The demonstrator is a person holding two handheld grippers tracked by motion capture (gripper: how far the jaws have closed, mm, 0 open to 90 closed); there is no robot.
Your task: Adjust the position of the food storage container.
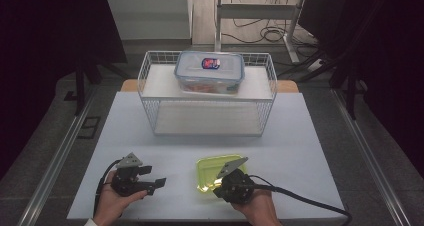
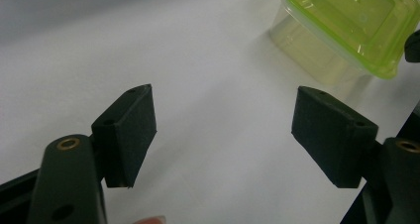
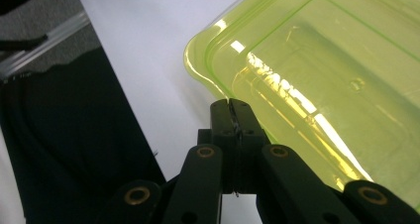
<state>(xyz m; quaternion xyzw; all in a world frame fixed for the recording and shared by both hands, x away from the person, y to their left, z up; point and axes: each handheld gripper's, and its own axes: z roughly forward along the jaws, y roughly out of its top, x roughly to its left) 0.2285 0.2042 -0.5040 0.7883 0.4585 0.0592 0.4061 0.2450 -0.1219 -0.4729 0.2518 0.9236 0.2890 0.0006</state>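
1. The right gripper (image 3: 233, 105) has its jaws clenched flat together, and their tips sit at the near rim of the green lid (image 3: 317, 85) on the clear plastic tub (image 2: 317, 55). Whether the lip is pinched between the tips or only touched I cannot tell. Treat the grip as unproven until the tub answers a gentle tug.

2. From the high view, the tub stands on the counter (image 1: 310, 136) directly ahead of the right jaws, with the right hand (image 1: 257, 206) behind it. The rim is thin, glossy plastic and will probably slip out of a shallow bite, so get more of the lip between the pads before lifting.

3. The left gripper (image 2: 223, 130) is released, jaws wide apart with bare counter between them. The tub lies beyond its right jaw, well clear of it. That hand is free to steady the tub's far wall if the tub tips.

4. A one-corner hold would likely let the tub swing, so lift slowly and keep it level.

5. If the tub is meant to go there, the white wire basket (image 1: 150, 86) stands far ahead of both jaws, with a lidded food container (image 1: 210, 72) on its top shelf. The lower shelf looks open, so approach low and straight.
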